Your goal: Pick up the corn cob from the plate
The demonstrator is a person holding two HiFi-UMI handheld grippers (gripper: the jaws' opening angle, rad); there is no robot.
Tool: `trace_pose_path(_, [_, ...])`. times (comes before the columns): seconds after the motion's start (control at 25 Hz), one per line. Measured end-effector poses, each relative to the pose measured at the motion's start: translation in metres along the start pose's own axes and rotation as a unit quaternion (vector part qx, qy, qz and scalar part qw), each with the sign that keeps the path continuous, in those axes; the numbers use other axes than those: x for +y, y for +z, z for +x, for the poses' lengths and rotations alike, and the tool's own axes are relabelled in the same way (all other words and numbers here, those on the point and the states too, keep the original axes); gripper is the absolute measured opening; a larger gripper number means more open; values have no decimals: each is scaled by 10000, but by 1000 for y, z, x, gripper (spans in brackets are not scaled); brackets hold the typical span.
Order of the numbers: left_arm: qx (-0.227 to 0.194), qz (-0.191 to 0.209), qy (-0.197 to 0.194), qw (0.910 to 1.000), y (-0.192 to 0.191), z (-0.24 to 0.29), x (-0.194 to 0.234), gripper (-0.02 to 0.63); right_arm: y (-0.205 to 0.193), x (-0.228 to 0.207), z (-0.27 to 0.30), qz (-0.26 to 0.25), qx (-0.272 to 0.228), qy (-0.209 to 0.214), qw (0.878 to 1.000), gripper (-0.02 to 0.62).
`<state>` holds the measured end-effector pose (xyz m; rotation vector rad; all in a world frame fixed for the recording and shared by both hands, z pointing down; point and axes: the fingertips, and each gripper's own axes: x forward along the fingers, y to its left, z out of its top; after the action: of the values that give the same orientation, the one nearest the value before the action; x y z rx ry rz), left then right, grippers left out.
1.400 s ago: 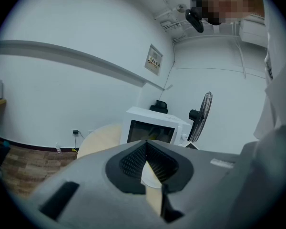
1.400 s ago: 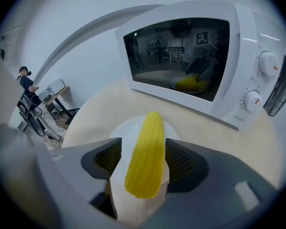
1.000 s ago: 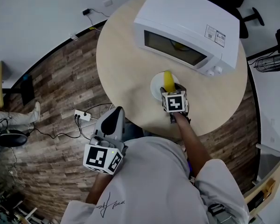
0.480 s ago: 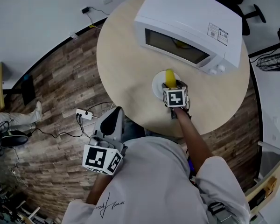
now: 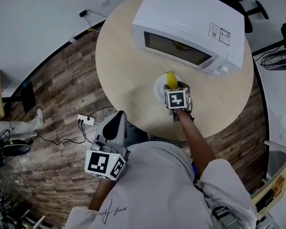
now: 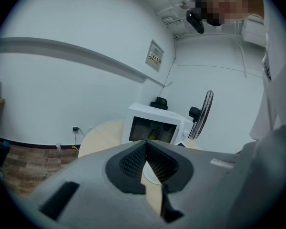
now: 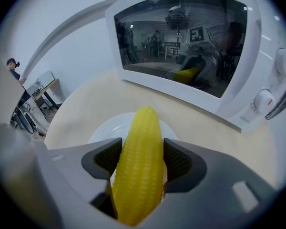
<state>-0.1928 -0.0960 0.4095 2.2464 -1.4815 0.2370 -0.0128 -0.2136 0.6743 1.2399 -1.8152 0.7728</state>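
Right gripper is clamping the corn cob between both pads, with the cob's tip pointing toward the microwave. The cob is lying over the white plate, which is sitting on the round table just in front of the microwave door. Cob-to-plate contact: cannot tell. Left gripper is hanging well away from the microwave, beyond the table edge, jaws pressing together on nothing.

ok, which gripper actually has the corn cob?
The right gripper: it is shut on the yellow corn cob over the white plate by the microwave. The left gripper is shut on nothing, held off the table.
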Motion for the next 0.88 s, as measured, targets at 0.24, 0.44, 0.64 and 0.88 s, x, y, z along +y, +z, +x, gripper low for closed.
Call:
trace_pose_path(0.24, [-9, -46, -21, 10000, -1, 0, -1, -9, 0, -3, -2, 47, 52, -110, 9999, 265])
trace_pose_path(0.44, [-48, -63, 14, 10000, -1, -3, 1, -9, -1, -5, 1, -22, 81, -107, 9999, 265])
trace_pose_path(0.64, [-8, -65, -10, 10000, -2, -5, -3, -9, -6, 2, -4, -13, 134, 28, 9999, 264])
trace_pose_path(0.88, [-20, 16, -140, 9999, 1, -1, -9, -9, -7, 3, -7, -126, 190, 51, 9997, 264])
